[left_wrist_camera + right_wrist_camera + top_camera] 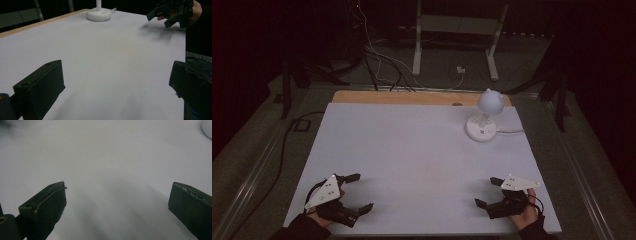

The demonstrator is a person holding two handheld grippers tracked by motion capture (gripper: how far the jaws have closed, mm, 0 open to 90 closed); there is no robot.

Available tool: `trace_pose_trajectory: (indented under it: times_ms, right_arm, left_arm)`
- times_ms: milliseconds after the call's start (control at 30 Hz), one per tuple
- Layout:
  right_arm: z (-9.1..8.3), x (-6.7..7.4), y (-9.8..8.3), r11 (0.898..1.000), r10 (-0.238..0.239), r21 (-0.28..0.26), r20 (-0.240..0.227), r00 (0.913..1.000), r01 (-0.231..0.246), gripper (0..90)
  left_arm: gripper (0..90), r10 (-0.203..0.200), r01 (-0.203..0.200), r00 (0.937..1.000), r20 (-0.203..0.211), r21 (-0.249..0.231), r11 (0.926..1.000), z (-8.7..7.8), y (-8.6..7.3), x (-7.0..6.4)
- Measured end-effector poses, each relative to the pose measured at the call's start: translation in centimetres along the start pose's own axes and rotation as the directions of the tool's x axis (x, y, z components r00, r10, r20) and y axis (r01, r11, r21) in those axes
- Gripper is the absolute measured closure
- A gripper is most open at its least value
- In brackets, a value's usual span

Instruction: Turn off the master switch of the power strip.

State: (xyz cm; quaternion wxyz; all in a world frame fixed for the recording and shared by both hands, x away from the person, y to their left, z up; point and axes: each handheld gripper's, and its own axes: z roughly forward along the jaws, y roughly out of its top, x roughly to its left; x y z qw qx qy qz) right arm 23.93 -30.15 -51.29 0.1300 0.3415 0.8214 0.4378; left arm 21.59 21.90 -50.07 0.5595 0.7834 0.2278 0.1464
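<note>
Nearest the person, the left gripper (pixel 360 191) rests low at the near left corner of the white table (pixel 402 150), its jaws spread wide with nothing between them; in the left gripper view only bare tabletop lies between its jaws. At the near right corner the right gripper (pixel 488 192) sits likewise, jaws held wide apart and empty, pointing inward toward the middle of the table. Beyond both, across a broad stretch of bare surface, the small white desk lamp (pixel 484 116) stands upright toward the far right: a round flat base on the table, a short stem, and a globe-like head above it, with a cable trailing off to the right. The lamp's long axis is vertical. It lies ahead of the right gripper, well apart but nearly straight up the table from it, and diagonally far from the left gripper, so the right hand looks the better placed to reach it.
</note>
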Motion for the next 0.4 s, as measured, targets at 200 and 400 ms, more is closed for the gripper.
trace_pose_trajectory:
  times_ms: [200, 400]
  right_arm:
    - [-0.03, -0.31, 0.11, 0.999, 0.019, -0.025, -0.012, 0.9997, -0.020, 1.1]
    - [0.18, -0.29, 0.06, 1.000, 0.016, -0.017, -0.013, 0.9998, -0.016, 1.2]
  left_arm:
    - [0.3, 0.002, -0.002, 1.0000, 0.002, 0.004, 1.0000, 0.07, -0.02, 0.03]
    - [0.3, 0.005, -0.005, 1.0000, 0.003, 0.006, 1.0000, 0.06, 0.00, -0.01]
